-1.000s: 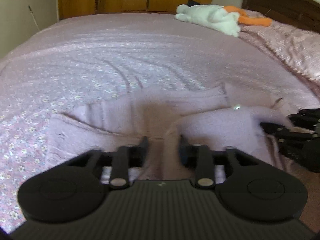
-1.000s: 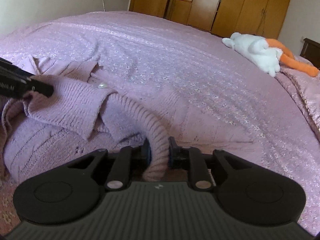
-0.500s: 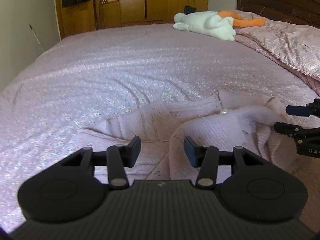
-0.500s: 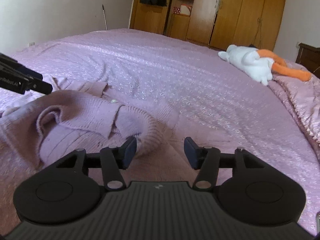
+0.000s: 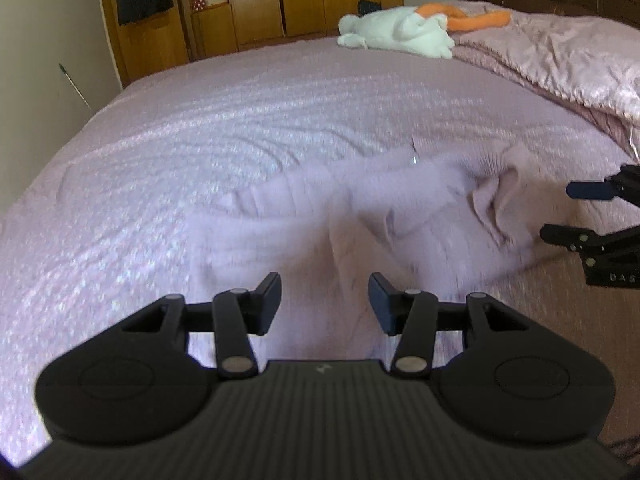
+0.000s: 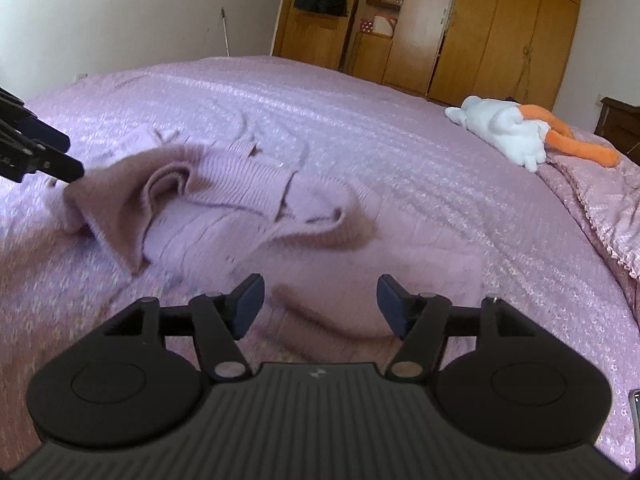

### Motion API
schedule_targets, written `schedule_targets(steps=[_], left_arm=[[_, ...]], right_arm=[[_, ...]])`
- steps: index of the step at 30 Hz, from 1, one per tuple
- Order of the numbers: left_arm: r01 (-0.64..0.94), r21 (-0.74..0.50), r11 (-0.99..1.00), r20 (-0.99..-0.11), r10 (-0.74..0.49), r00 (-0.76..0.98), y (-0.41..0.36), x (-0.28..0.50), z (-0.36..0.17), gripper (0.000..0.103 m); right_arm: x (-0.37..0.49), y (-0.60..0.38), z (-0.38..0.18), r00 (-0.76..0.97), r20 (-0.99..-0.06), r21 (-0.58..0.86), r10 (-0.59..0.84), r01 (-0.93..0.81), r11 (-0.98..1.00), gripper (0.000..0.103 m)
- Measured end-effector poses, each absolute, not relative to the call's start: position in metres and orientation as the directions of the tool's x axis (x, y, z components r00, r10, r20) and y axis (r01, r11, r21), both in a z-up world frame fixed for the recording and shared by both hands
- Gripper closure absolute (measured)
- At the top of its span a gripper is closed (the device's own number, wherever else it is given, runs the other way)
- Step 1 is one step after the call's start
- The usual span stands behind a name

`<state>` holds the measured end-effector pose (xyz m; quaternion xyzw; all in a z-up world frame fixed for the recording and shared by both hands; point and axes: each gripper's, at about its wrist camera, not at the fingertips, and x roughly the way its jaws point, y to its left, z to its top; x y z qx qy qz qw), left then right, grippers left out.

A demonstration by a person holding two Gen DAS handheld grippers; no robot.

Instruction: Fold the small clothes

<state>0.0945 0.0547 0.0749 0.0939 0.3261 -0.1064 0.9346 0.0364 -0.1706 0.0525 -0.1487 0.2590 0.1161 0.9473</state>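
Both jaws were seen parted with nothing gripped. Right gripper [image 6: 320, 304] had just been opening, wide, bare bedspread [image 6: 400, 152] between the fingers. Left gripper [image 5: 324, 300] was held moderately open above the sweater's near edge, no pad contact seen. Both were pitched down toward the bed. Lilac knit sweater [image 6: 224, 200] was left rumpled at 10 o'clock of the right gripper. Plush toy [image 6: 508, 132] lay at 2 o'clock, well apart.
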Motion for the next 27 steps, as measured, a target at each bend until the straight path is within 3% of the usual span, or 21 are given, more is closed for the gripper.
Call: schedule_targets(steps=[5,12,19,20,21,22,23,24,25,27], left_arm=[[0.238,0.127,0.963,-0.646,-0.102,0.756,0.06,0.077,0.059,0.036],[0.296,0.199,0.934,-0.645,-0.102,0.757,0.041,0.077,0.042,0.036],[0.326,0.337,0.883,-0.545,-0.099,0.833,0.012,0.089,0.037,0.035],[0.333,0.357,0.872,-0.524,-0.108,0.845,0.009,0.091,0.036,0.035],[0.342,0.369,0.864,-0.515,-0.116,0.849,0.008,0.093,0.035,0.035],[0.351,0.375,0.858,-0.511,-0.124,0.85,0.006,0.095,0.034,0.035],[0.36,0.371,0.856,-0.508,-0.137,0.851,0.007,0.098,0.033,0.043],[0.38,0.354,0.855,-0.511,-0.163,0.844,0.008,0.101,0.033,0.057],[0.399,0.323,0.858,-0.526,-0.188,0.83,0.011,0.104,0.034,0.089],[0.394,0.247,0.885,-0.527,-0.219,0.821,0.022,0.111,0.042,0.088]], right_arm=[[0.032,-0.159,0.042,0.83,-0.54,-0.276,0.14,-0.332,0.902,0.033],[0.045,-0.148,0.032,0.823,-0.555,-0.32,0.121,-0.345,0.882,0.032],[0.059,-0.146,0.037,0.826,-0.545,-0.303,0.147,-0.357,0.884,0.034],[0.062,-0.147,0.036,0.82,-0.551,-0.291,0.155,-0.362,0.886,0.042],[0.065,-0.148,0.034,0.82,-0.551,-0.282,0.158,-0.36,0.889,0.064],[0.069,-0.15,0.033,0.811,-0.563,-0.266,0.161,-0.362,0.894,0.074],[0.072,-0.152,0.033,0.806,-0.572,-0.258,0.152,-0.353,0.9,0.088],[0.074,-0.154,0.033,0.811,-0.567,-0.263,0.144,-0.344,0.901,0.091],[0.076,-0.157,0.036,0.817,-0.559,-0.272,0.142,-0.342,0.899,0.092],[0.079,-0.162,0.043,0.841,-0.528,-0.304,0.121,-0.32,0.897,0.093]])
